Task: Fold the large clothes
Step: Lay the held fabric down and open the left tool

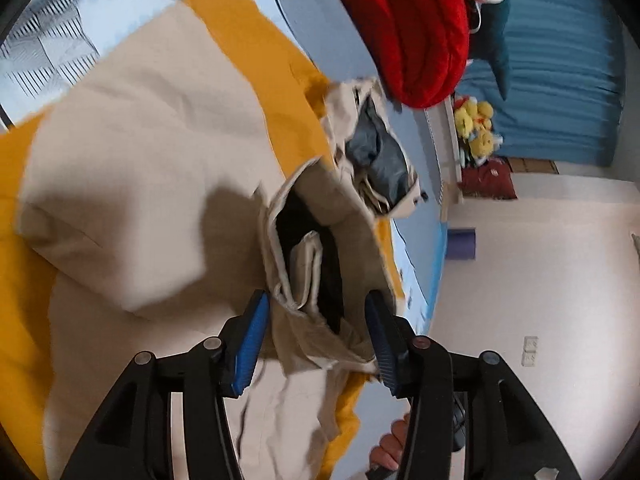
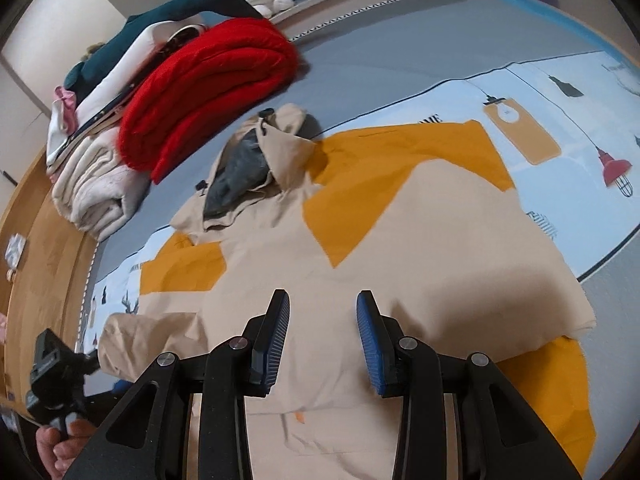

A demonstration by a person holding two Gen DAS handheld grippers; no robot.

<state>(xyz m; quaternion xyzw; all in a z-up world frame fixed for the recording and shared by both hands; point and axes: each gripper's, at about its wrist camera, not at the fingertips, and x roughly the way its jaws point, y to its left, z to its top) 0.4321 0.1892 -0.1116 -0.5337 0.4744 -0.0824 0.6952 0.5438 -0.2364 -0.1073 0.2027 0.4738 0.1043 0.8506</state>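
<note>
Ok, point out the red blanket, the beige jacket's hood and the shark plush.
red blanket (image 2: 208, 92), right wrist view, middle of the folded stack.
hood (image 2: 256, 160), right wrist view, grey lining.
shark plush (image 2: 192, 4), right wrist view, teal body.

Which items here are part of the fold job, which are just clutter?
In the job:
- beige and orange jacket
- left gripper, open around its sleeve cuff
- right gripper, open above it

Lying about:
- red blanket
- cream folded blanket
- shark plush
- yellow plush toys

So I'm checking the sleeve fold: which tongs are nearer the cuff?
Left. The left tongs straddle the cuff; the right tongs hover over the jacket's body.
</note>
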